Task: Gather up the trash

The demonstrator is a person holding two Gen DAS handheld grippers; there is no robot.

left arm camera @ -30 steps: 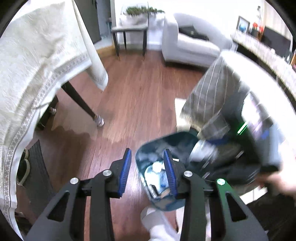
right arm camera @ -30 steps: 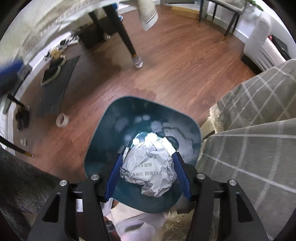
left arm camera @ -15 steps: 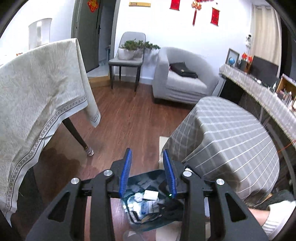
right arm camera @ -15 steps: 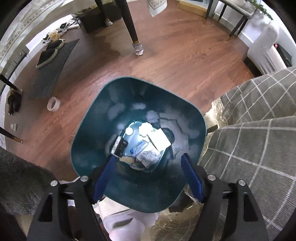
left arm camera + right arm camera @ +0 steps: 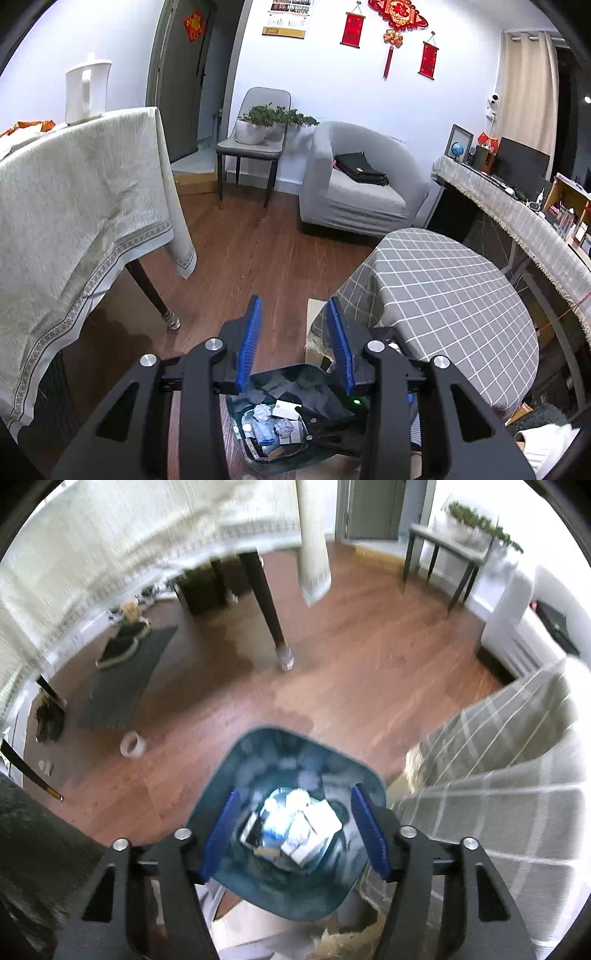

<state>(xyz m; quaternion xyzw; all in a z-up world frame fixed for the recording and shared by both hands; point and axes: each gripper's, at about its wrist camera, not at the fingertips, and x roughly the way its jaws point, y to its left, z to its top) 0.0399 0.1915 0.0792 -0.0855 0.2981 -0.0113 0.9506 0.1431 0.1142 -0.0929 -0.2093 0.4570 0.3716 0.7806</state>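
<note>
While you are holding both grippers above the bin, neither one is carrying anything. Your right gripper (image 5: 295, 830) is pointing steeply down with its jaws closing on empty air, and the teal trash bin (image 5: 229, 771) is sitting directly beneath it on the wooden floor (image 5: 369, 664). Crumpled paper and wrappers (image 5: 295, 823) are lying at the bin's bottom, showing between the blue pads (image 5: 218, 830). Your left gripper (image 5: 295, 347) is standing partly open, jaws opening slightly, nothing between them, and it is looking across the room. The same bin is sitting low in its view, below and slightly right of its tips. A roll of tape (image 5: 132, 745) is lying on the floor left of the bin, beyond the right gripper's left finger; whether it counts as trash you cannot tell. Beside the bin, the checked tablecloth (image 5: 443, 295) is showing no litter.
</note>
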